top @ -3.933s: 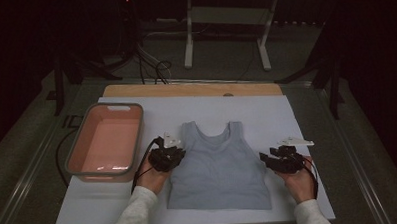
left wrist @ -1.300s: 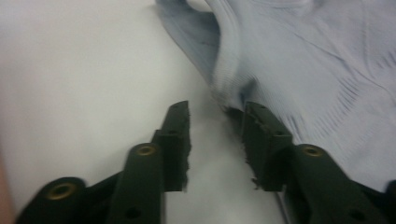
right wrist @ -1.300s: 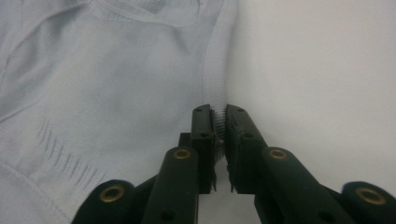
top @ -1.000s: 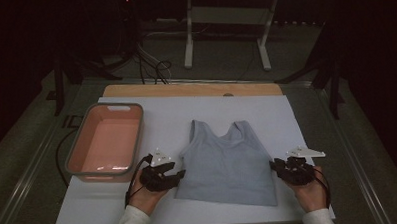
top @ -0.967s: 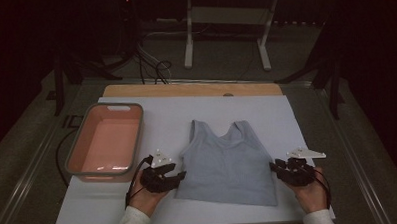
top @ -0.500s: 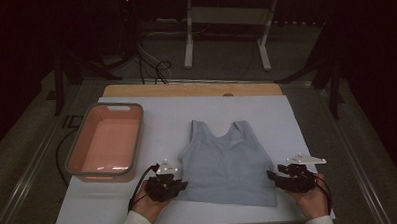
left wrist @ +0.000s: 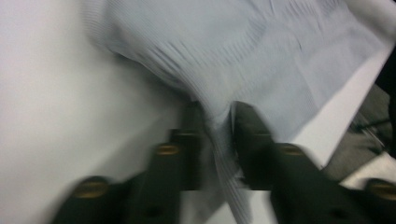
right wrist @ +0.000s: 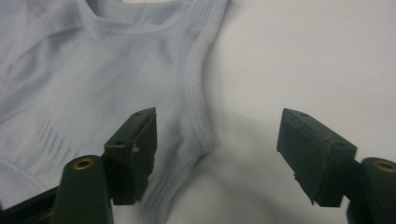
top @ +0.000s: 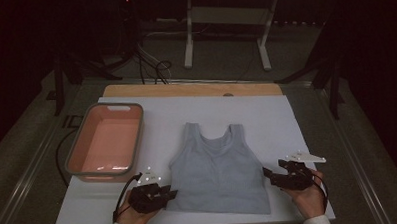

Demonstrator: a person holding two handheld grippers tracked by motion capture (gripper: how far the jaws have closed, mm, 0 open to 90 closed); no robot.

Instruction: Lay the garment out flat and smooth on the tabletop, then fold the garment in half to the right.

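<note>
Holding a fold of the pale grey ribbed sleeveless top [top: 217, 171] between the left gripper [left wrist: 215, 135] jaws, we have it flat on the white desk [top: 266, 114] — those jaws just eased wider, while the right gripper [right wrist: 217, 149] jaws just opened, gaping over its armhole edge.

Pink tub [top: 105, 143] blocks the mat's left, bare white mat [top: 266, 114] beyond the top [top: 216, 166] — open passage
</note>
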